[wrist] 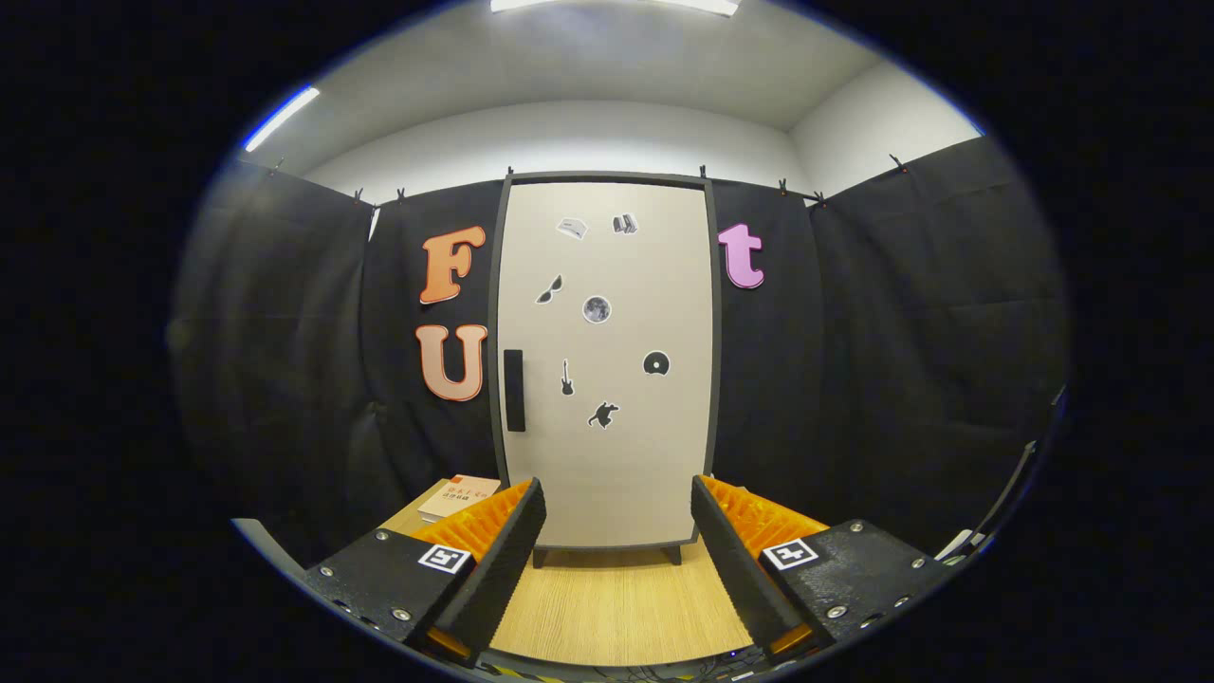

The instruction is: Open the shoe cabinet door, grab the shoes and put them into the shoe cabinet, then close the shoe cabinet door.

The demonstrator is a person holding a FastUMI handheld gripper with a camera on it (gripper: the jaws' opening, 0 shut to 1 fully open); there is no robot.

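Observation:
A tall shoe cabinet [607, 285] stands straight ahead, beyond my fingers, on short dark legs on the wooden floor. Its pale door [654, 455] has a dark frame and is closed. A black vertical handle [514, 390] sits on the door's left edge, about halfway up. Several small black and grey stickers dot the door. My gripper [616, 541] is open, its two fingers spread wide with nothing between them, pointing at the cabinet's base from some distance away.
A light wooden floor [616, 607] runs from under my fingers to the cabinet. A thin reddish book [458, 496] lies on the floor left of the cabinet, just beyond my left finger. Black cloth walls close in both sides.

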